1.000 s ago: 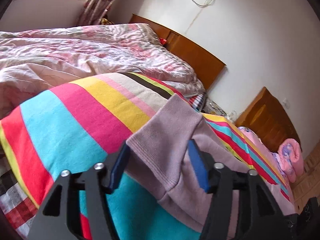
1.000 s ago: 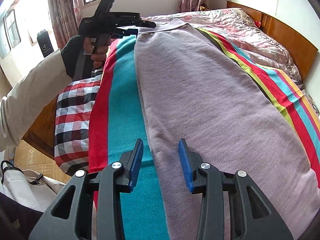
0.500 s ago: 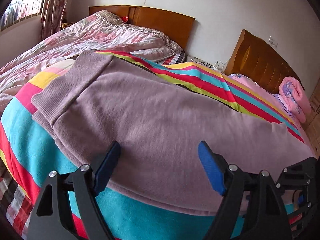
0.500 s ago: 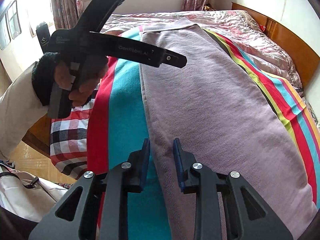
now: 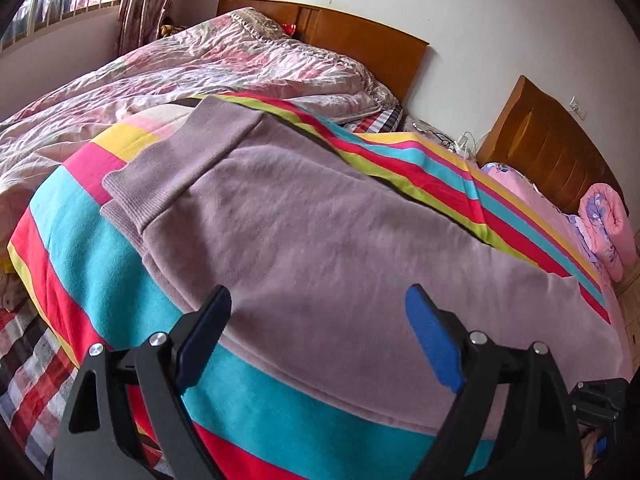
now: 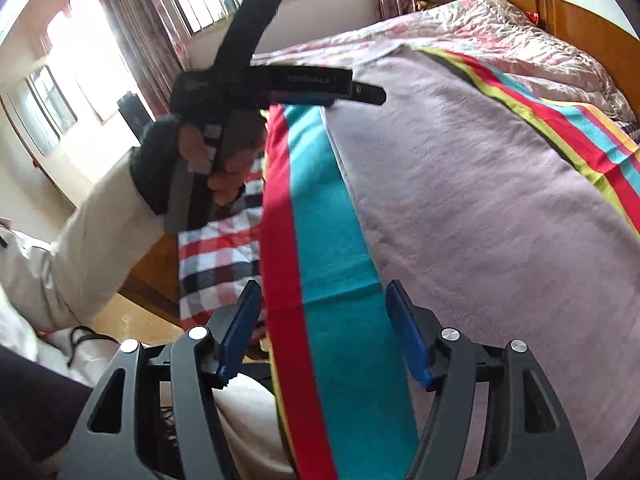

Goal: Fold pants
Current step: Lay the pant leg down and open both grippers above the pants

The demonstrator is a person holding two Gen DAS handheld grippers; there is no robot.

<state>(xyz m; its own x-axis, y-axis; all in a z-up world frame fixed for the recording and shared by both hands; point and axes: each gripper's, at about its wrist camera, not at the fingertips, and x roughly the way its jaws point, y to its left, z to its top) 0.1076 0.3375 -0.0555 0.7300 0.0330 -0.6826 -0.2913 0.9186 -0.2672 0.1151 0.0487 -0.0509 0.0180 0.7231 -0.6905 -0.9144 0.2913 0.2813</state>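
The mauve pants (image 5: 320, 240) lie flat along the striped blanket (image 5: 88, 240), folded lengthwise, with the ribbed waistband (image 5: 168, 176) at the far left. My left gripper (image 5: 320, 328) is open and empty just above the pants' near edge. In the right wrist view the pants (image 6: 480, 184) stretch away to the right. My right gripper (image 6: 324, 328) is open and empty over the blanket's teal and red stripes (image 6: 320, 240), left of the pants' edge. The left gripper (image 6: 328, 94) shows there too, held in a hand above the pants' edge.
A pink floral quilt (image 5: 180, 68) lies bunched behind the pants. Wooden headboards (image 5: 372, 44) stand against the wall. A rolled pink blanket (image 5: 608, 228) lies on the second bed. A checked sheet (image 6: 216, 256) hangs at the bed's edge, with floor and a bag beyond it.
My left gripper let go of the waistband, which now lies flat, and moved along the pants' edge. My right gripper opened wide and shifted left off the pants onto the blanket.
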